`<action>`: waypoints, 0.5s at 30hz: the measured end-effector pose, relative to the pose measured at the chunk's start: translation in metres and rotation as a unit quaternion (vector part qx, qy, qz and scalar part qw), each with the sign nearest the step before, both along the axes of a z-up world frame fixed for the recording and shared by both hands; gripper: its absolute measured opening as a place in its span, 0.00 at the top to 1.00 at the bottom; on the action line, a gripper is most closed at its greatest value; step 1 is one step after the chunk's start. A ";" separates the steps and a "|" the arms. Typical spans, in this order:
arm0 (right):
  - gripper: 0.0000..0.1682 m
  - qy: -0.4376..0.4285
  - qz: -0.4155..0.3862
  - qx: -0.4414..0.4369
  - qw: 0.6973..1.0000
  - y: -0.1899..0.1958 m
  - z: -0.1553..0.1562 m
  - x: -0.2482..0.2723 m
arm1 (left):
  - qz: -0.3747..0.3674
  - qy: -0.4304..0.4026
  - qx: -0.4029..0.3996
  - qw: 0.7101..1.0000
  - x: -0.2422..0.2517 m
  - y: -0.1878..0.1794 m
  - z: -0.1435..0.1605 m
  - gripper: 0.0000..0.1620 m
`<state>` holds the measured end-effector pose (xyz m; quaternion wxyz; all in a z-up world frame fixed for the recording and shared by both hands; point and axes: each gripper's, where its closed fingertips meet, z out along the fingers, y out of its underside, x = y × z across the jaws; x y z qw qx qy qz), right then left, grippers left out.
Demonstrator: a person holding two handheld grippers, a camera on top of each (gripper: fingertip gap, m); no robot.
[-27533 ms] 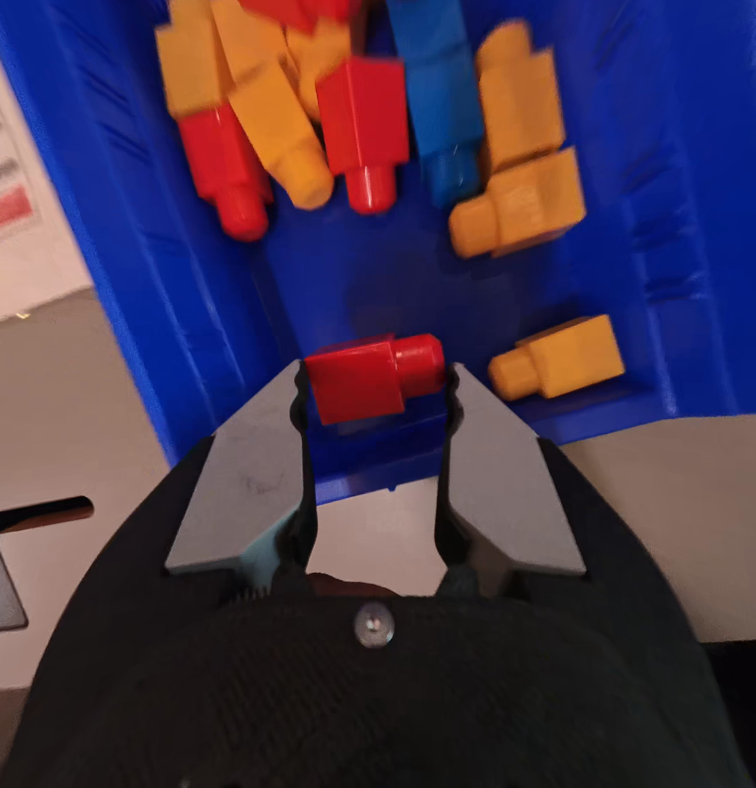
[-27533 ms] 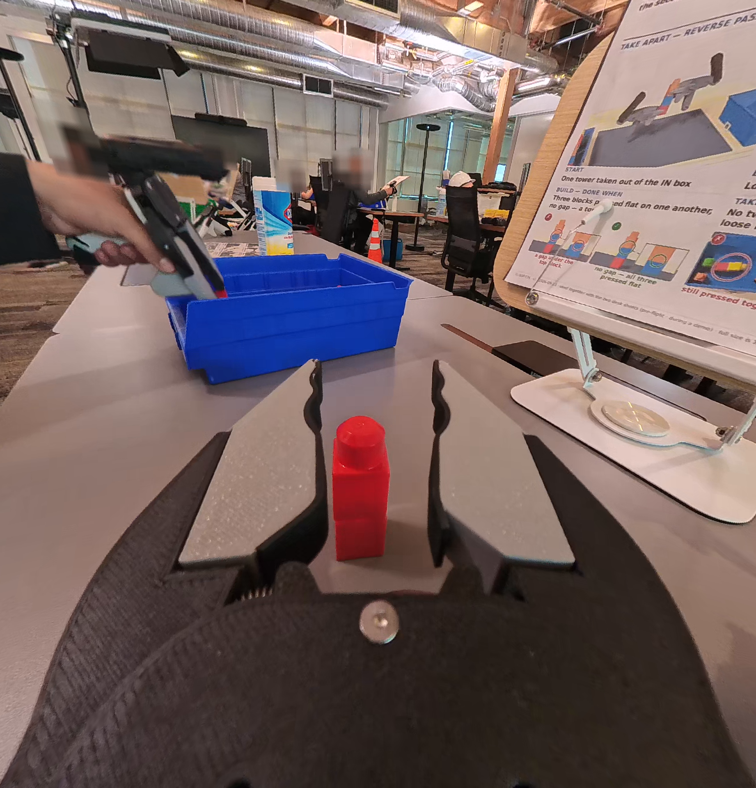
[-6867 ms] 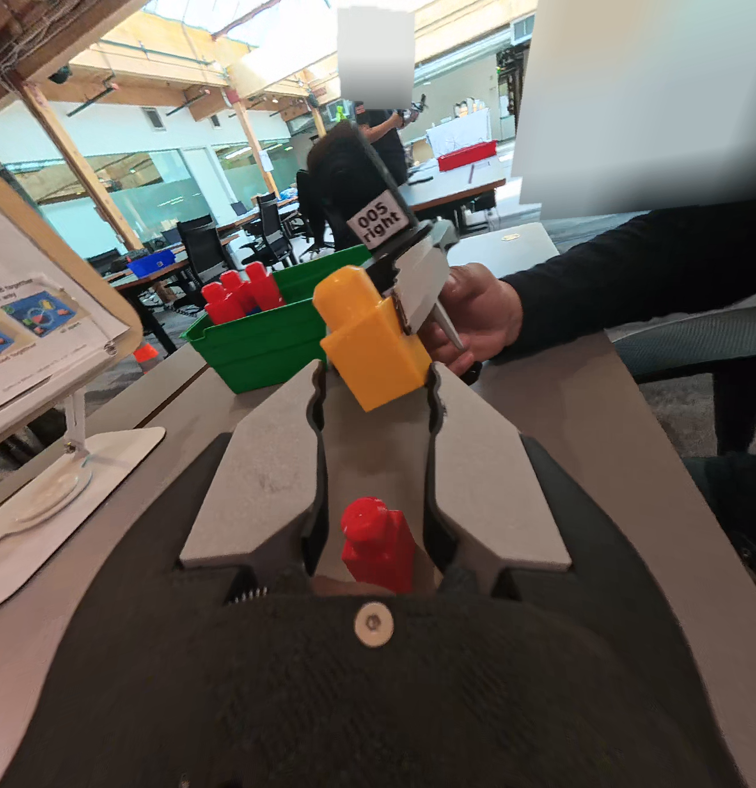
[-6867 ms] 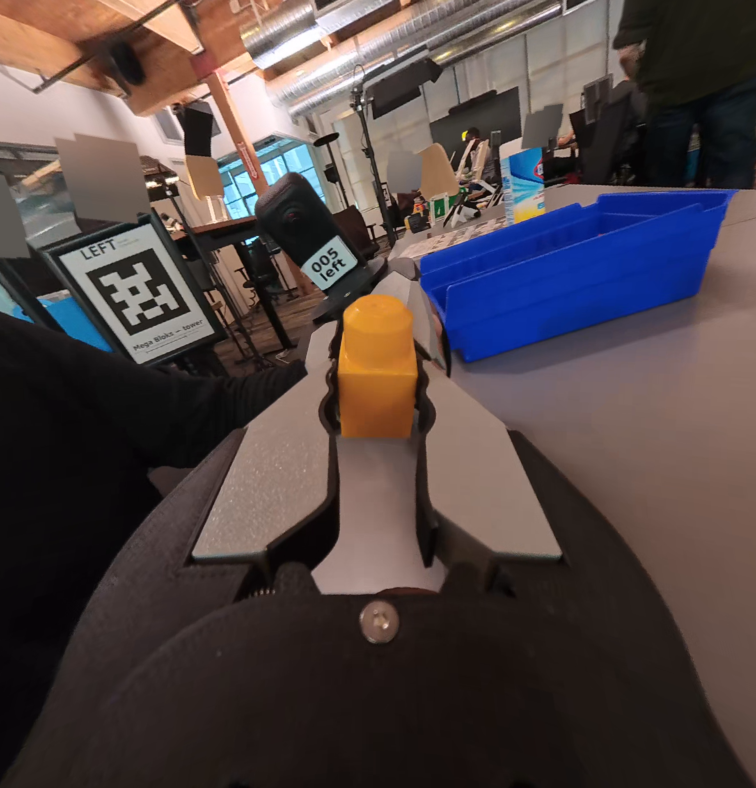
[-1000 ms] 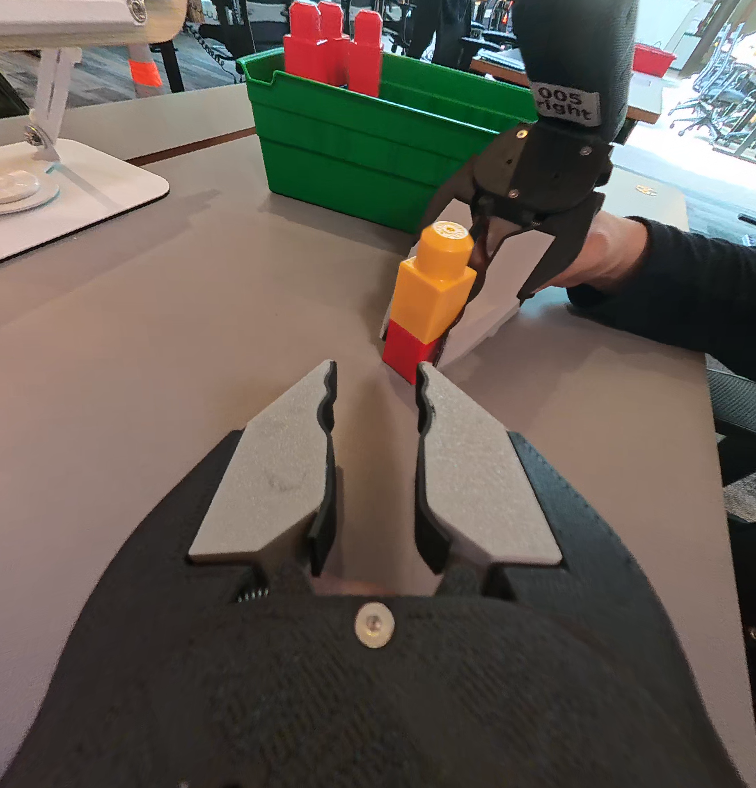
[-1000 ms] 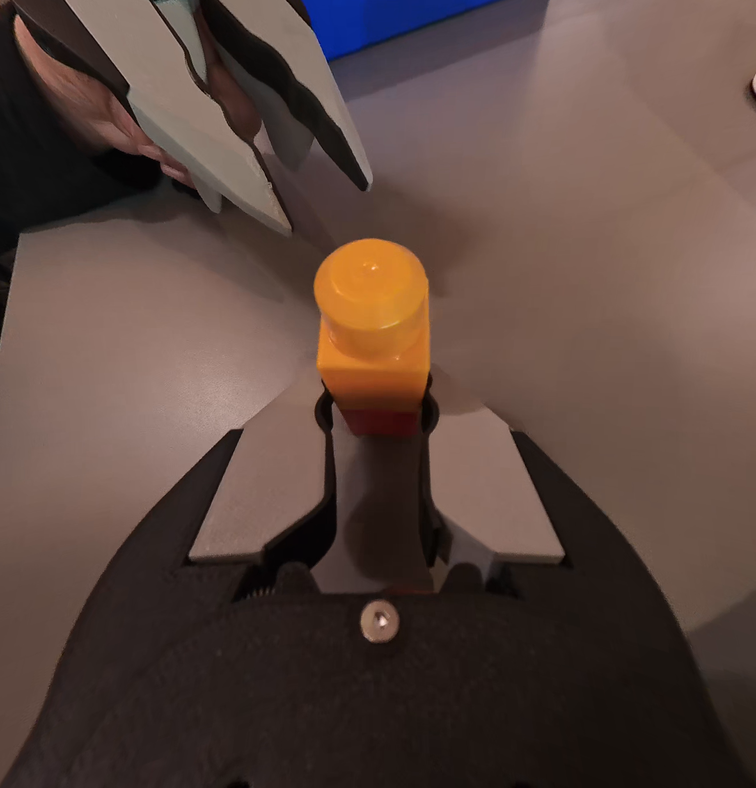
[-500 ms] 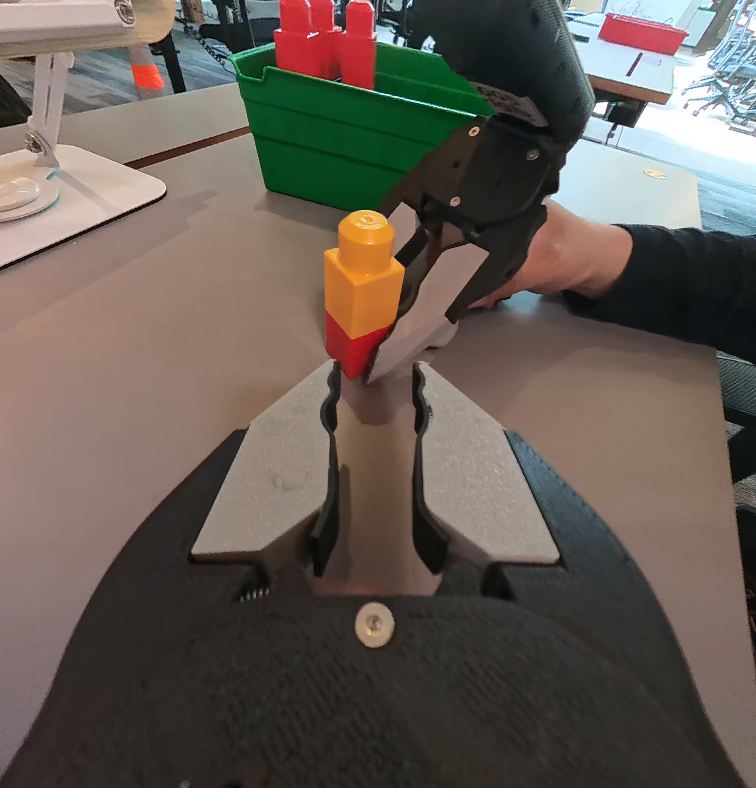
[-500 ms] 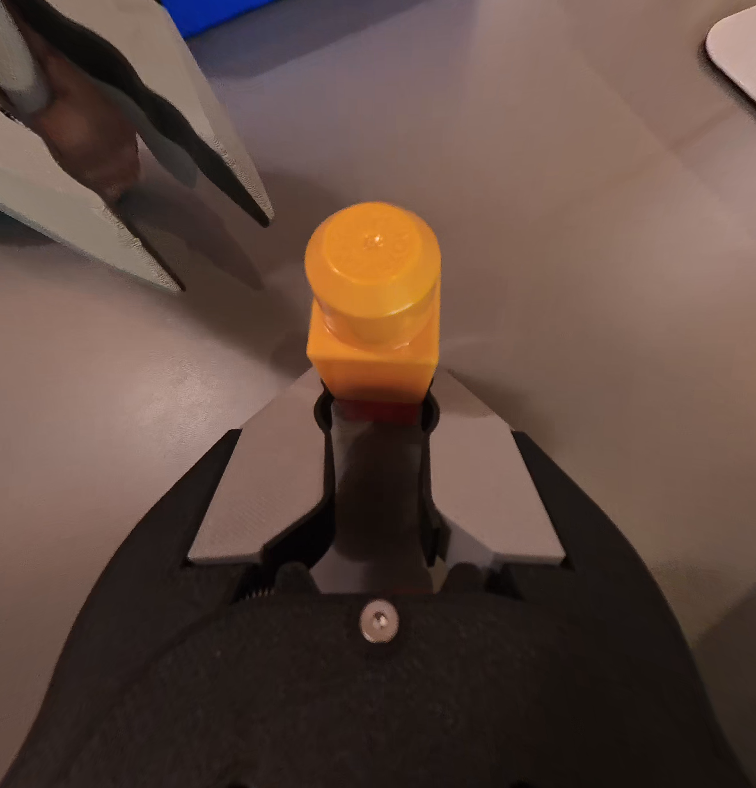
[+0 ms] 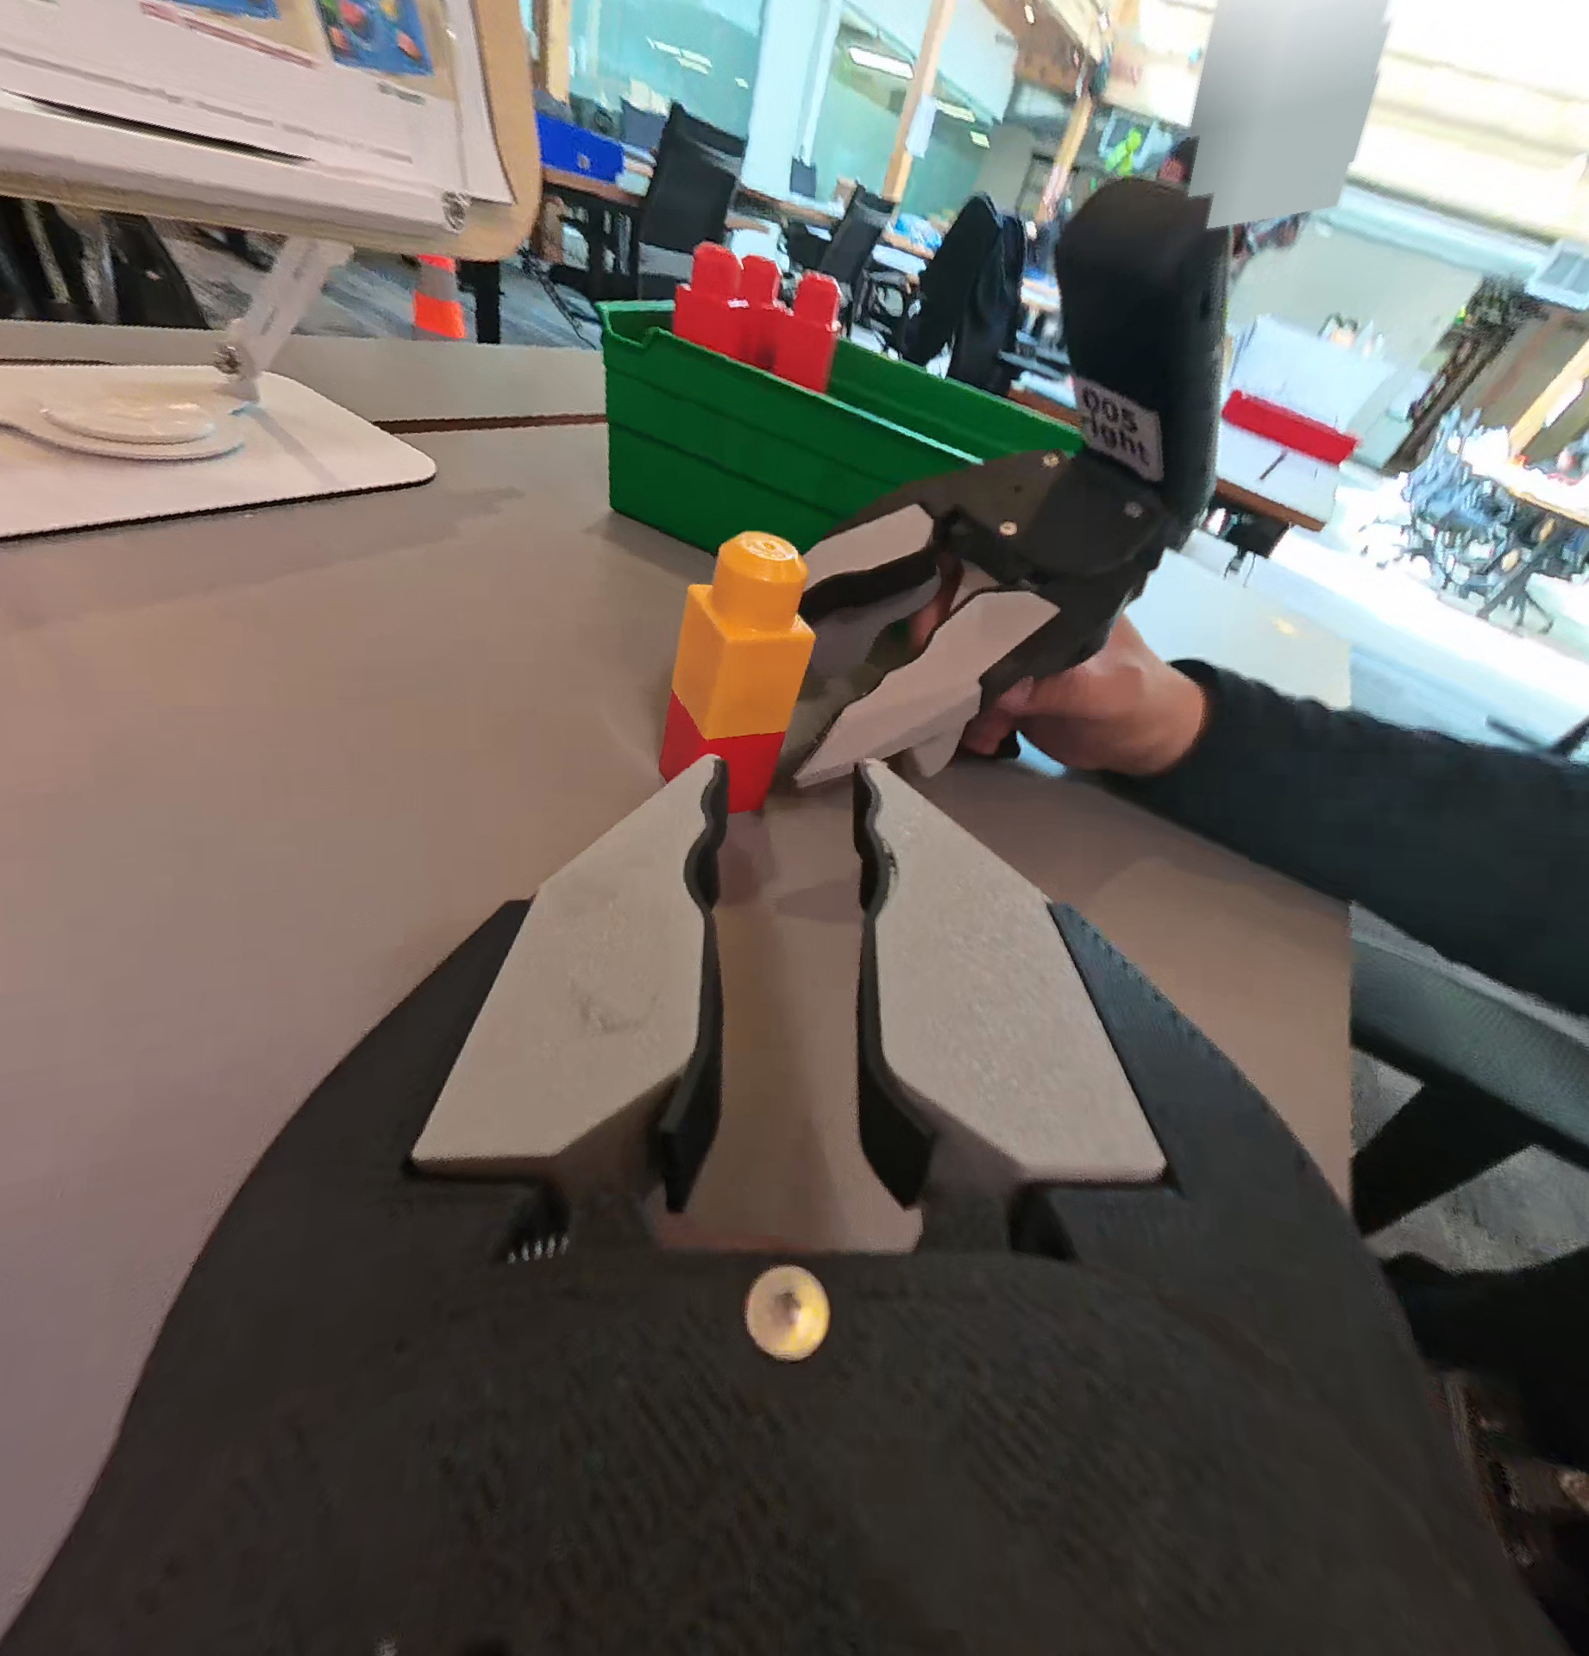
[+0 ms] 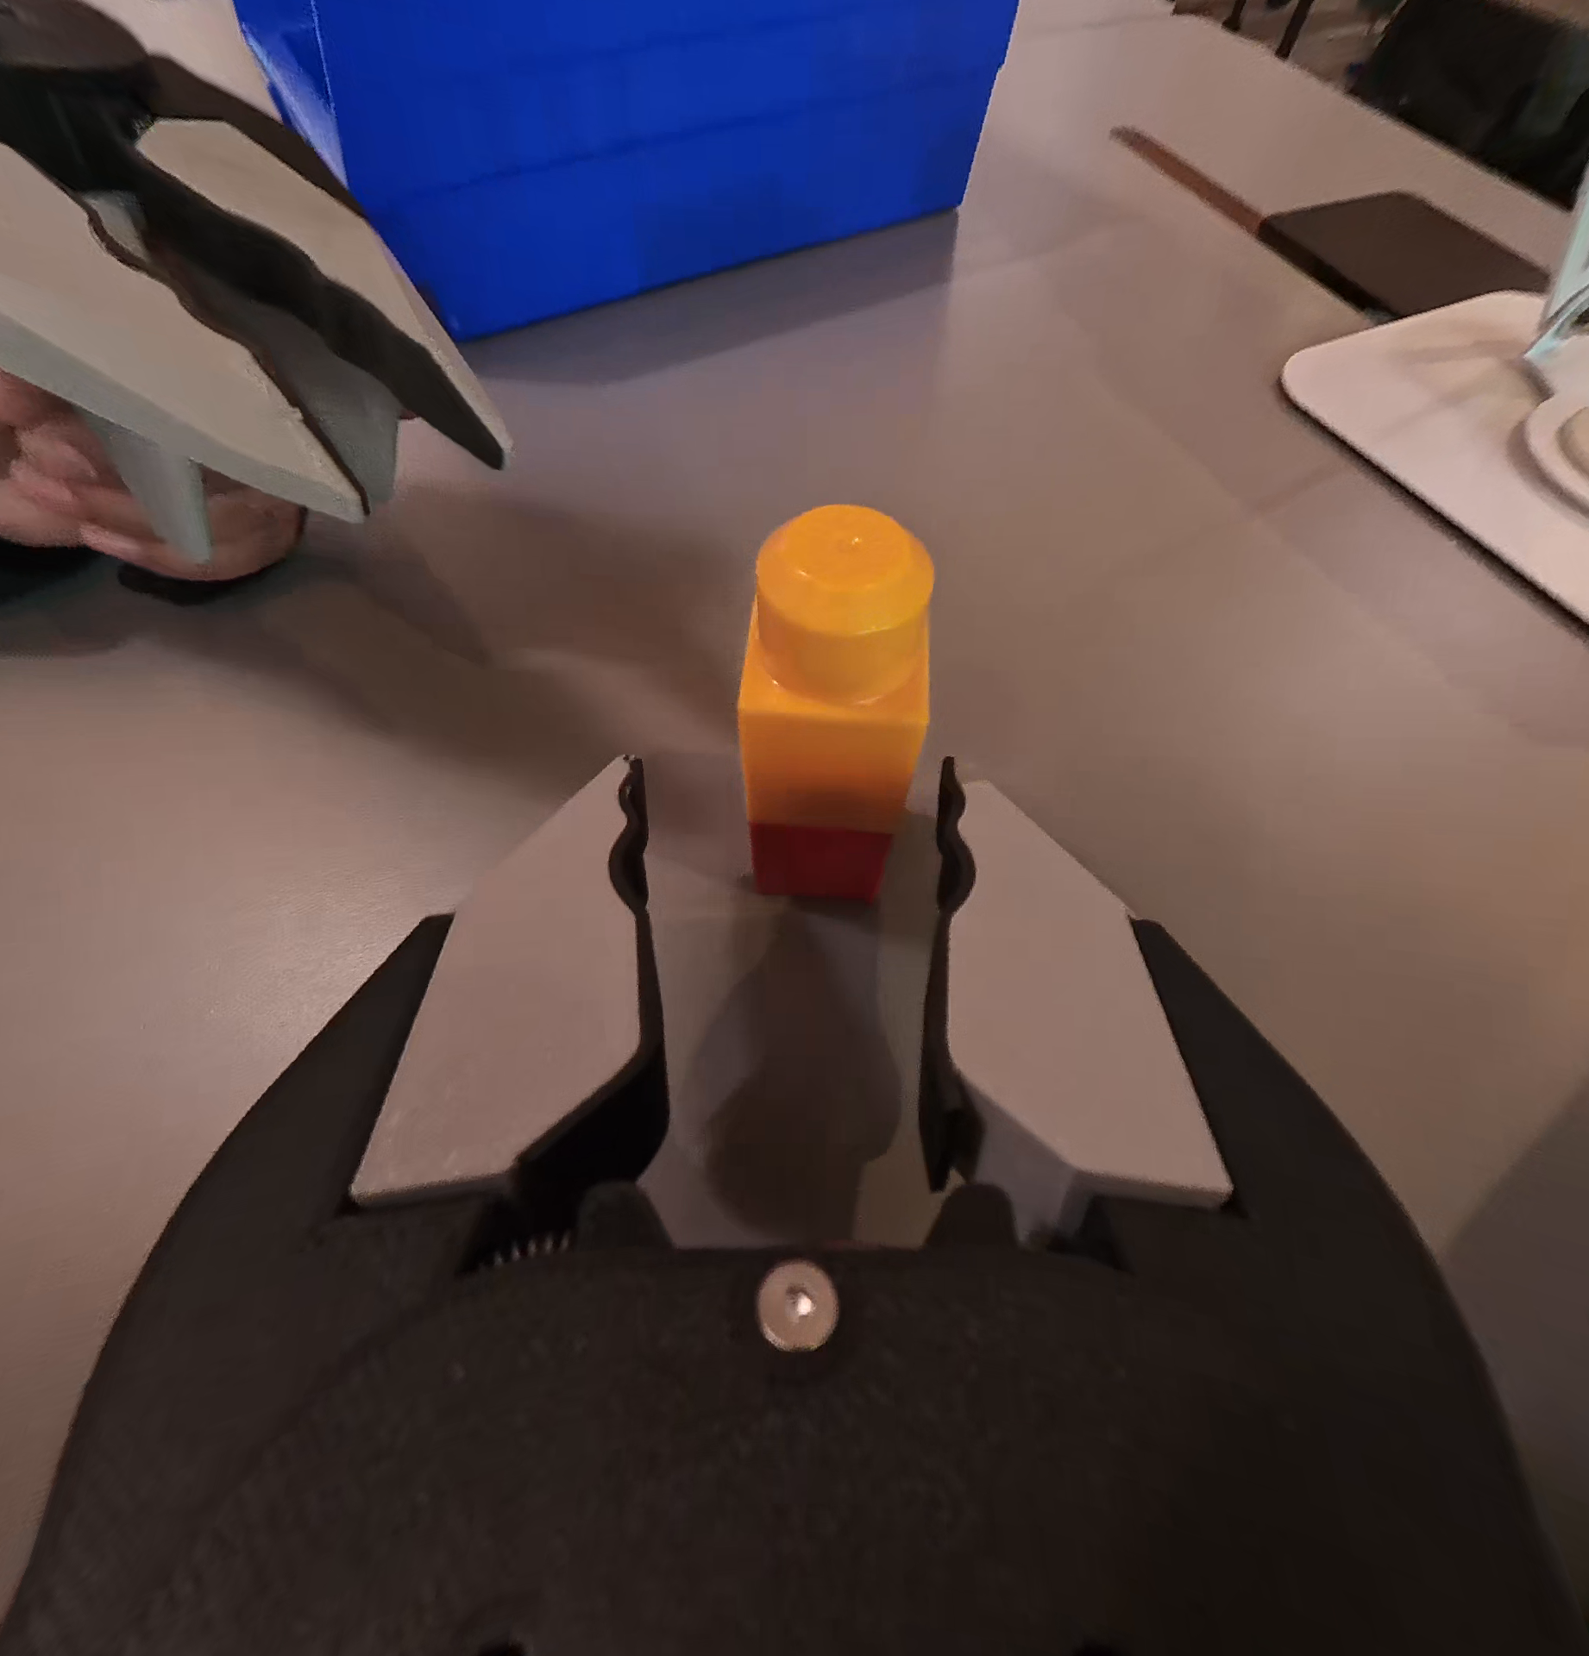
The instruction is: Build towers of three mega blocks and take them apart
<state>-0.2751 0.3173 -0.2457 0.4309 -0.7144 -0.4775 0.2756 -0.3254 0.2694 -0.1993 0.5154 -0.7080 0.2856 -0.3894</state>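
Fingers (image 9: 594, 995) of the left gripper (image 9: 786, 797) stand spread w/ nothing between them, only bare grey table (image 9: 235, 762) in the gap. Left wrist view: 2-block tower just ahead of the left fingertip, upright on the table: orange block (image 9: 742, 668) pressed on top of red block (image 9: 724, 762). Red base partly hidden behind that fingertip; contact cannot be judged. Right gripper (image 9: 849, 708) sits just right of the tower, held by a hand (image 9: 1087, 708), its fingers apart and angled down toward the table beside the red block. Farther ahead, past the tower: green bin (image 9: 773, 448) w/ red blocks (image 9: 755, 314) standing in it. Ahead-left: white stand base (image 9: 190, 448) carrying an instruction board (image 9: 235, 116).

Right wrist view: right gripper (image 10: 791, 789) fingers (image 10: 522, 1004) spread wide. Tower stands upright just ahead, between the two fingertips, w/ a clear gap each side — no touch. Orange block (image 10: 831, 717) on top, red block (image 10: 818, 860) at the bottom on the table (image 10: 1221, 717). Left gripper (image 10: 432, 484) up-left of the tower, well clear of it, fingers a little apart, nothing held. Blue bin (image 10: 665, 152) farther ahead, beyond the tower. White stand base (image 10: 1445, 448) ahead-right.
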 end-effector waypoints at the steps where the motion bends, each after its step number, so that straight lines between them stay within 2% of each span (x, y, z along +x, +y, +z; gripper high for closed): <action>1: 0.63 0.006 -0.005 0.010 1.000 0.001 0.003 0.001 | 0.010 -0.013 -0.002 1.000 -0.003 -0.002 0.002 0.84; 4: 0.64 0.018 -0.019 0.033 0.999 0.003 0.009 0.004 | 0.036 -0.044 -0.001 0.998 -0.014 -0.013 0.009 0.83; 6: 0.65 0.021 -0.023 0.036 0.999 0.003 0.011 0.006 | 0.054 -0.042 0.002 0.998 -0.021 -0.020 0.009 0.78; 10: 0.65 0.026 -0.039 0.045 0.998 0.005 0.013 0.010 | 0.130 0.034 0.031 0.990 -0.051 -0.026 0.006 0.68; 15: 0.65 0.038 -0.057 0.056 0.996 0.010 0.019 0.014 | 0.235 0.060 0.016 0.970 -0.126 -0.005 0.054 0.68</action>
